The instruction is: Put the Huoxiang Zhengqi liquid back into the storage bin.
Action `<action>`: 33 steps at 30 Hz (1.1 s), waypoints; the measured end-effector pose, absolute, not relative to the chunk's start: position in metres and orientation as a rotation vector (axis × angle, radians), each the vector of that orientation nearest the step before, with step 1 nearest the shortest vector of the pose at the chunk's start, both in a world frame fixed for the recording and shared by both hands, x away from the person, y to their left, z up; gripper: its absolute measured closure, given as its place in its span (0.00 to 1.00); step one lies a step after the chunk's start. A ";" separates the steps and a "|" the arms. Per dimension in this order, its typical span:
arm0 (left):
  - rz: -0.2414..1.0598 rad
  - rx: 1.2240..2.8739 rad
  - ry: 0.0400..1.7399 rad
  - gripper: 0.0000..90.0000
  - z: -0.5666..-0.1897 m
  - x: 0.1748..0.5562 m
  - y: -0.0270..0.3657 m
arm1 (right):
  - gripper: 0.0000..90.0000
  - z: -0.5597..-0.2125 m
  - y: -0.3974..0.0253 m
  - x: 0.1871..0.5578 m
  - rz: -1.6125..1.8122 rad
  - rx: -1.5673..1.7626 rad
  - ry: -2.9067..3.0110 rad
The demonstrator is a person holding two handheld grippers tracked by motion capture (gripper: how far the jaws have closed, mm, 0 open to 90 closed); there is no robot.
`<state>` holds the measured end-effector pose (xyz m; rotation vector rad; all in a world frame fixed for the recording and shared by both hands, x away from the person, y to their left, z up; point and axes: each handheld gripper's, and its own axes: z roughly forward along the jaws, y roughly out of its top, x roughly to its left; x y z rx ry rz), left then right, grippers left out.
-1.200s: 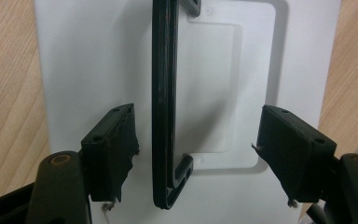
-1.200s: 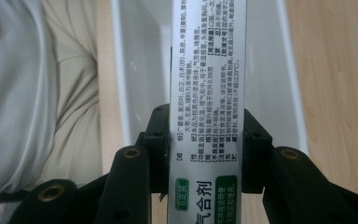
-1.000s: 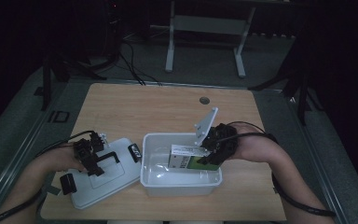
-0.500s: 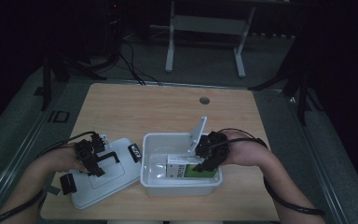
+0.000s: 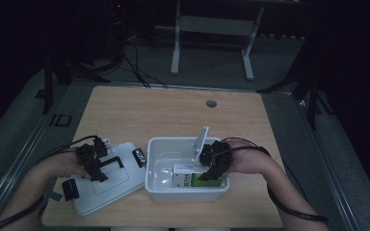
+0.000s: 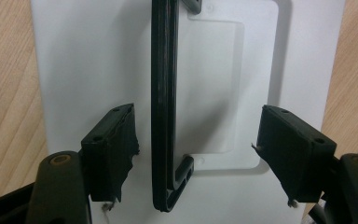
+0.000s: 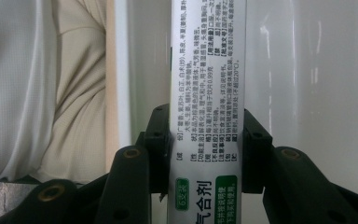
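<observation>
**A:** Left side first: the left gripper [image 6: 196,154] is spread wide over the white lid [image 5: 107,177], with the lid's black handle [image 6: 164,107] standing between the fingers, nearer the left one and touched by neither. What's best done there?

**B:** Nothing much, probably. It could just be kept hovering until the box is settled.

**A:** And the right gripper [image 7: 207,149]?

**B:** Its fingers are pinched on the narrow sides of the medicine box [image 7: 208,93], which is held down inside the white bin [image 5: 160,184]. The box should likely be lowered flat onto the floor before the grip is let go, so it isn't tipped.
</observation>
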<state>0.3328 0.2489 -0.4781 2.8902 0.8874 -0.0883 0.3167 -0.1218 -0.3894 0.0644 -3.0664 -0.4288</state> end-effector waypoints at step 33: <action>-0.090 2.905 0.889 0.32 -0.482 0.333 0.248 | 0.70 -0.448 -0.118 0.328 -0.322 0.034 -3.014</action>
